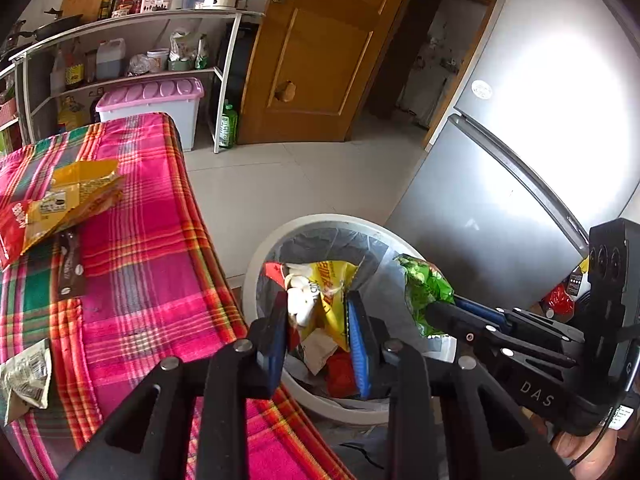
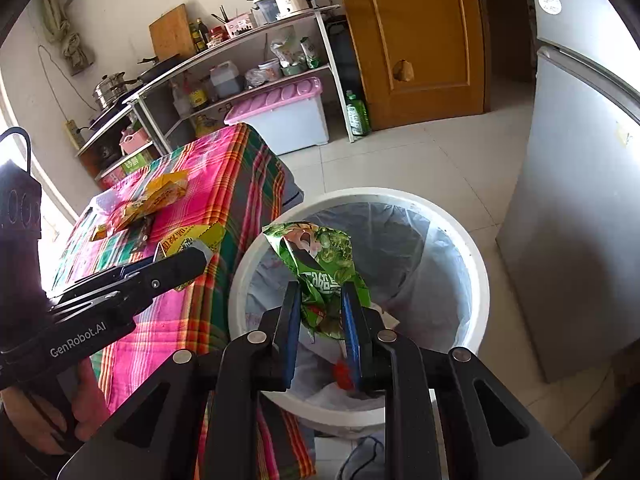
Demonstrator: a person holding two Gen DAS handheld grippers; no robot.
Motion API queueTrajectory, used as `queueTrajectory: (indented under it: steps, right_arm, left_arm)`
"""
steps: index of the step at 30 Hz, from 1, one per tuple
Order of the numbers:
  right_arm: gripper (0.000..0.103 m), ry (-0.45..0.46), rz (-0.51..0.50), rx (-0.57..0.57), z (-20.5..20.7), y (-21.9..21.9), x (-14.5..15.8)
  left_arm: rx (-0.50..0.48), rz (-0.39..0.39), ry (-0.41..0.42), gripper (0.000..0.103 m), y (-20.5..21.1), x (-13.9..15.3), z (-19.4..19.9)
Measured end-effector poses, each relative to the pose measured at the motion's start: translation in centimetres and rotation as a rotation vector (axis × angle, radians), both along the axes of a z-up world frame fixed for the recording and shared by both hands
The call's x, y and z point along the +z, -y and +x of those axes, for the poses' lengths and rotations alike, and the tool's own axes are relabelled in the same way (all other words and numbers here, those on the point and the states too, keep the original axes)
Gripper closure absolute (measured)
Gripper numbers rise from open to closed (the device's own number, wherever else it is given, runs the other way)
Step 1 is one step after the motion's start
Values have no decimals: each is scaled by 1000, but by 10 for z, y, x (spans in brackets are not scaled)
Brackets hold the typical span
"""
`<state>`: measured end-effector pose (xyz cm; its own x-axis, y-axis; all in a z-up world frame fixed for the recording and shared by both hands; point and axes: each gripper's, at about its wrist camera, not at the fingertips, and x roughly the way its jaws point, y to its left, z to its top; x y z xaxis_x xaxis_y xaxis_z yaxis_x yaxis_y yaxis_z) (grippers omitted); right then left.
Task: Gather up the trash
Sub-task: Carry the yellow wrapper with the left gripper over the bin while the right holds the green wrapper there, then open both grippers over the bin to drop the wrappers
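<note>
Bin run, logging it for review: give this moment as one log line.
left gripper: yellow wrapper, near bin | right gripper: green wrapper, over bin | table: wrappers left

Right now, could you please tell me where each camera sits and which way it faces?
Left wrist: on the left claw, facing down into the round white plastic bin; right claw and right hand show.
Right wrist: on the right claw, facing down at the bin; left claw and left hand show.
Shared: bin, pink plaid tablecloth, brown wooden door.

Crumpled green wrapper (image 2: 326, 264) over lined bin (image 2: 478, 280)
</note>
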<state>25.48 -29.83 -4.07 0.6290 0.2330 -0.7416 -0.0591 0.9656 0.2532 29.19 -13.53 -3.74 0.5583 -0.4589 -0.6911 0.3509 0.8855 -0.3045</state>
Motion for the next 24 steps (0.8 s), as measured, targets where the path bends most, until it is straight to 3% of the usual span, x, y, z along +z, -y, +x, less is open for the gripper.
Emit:
queueTrajectory:
  steps: [6,10,20,22,24]
  right_arm:
    - [78,-43,7,-32,9,11,-15]
    - [73,-62,11,-44,10,15,-21]
    - [69,-37,15,-46,6,13,-16]
    - [68,-25,15,-43,4,12,-12]
    - [67,-17,16,-39,2,10,-9]
  left_arm:
    - [-19,8,-60,70,15,-18,15]
    - [-18,4,-89,58,19,-28,19]
    - [-12,-12,-90,55,11,-27,15]
    - [-14,-19,-86,43,9,-25,13]
    - [-13,-25,-79,37,7,-22,13]
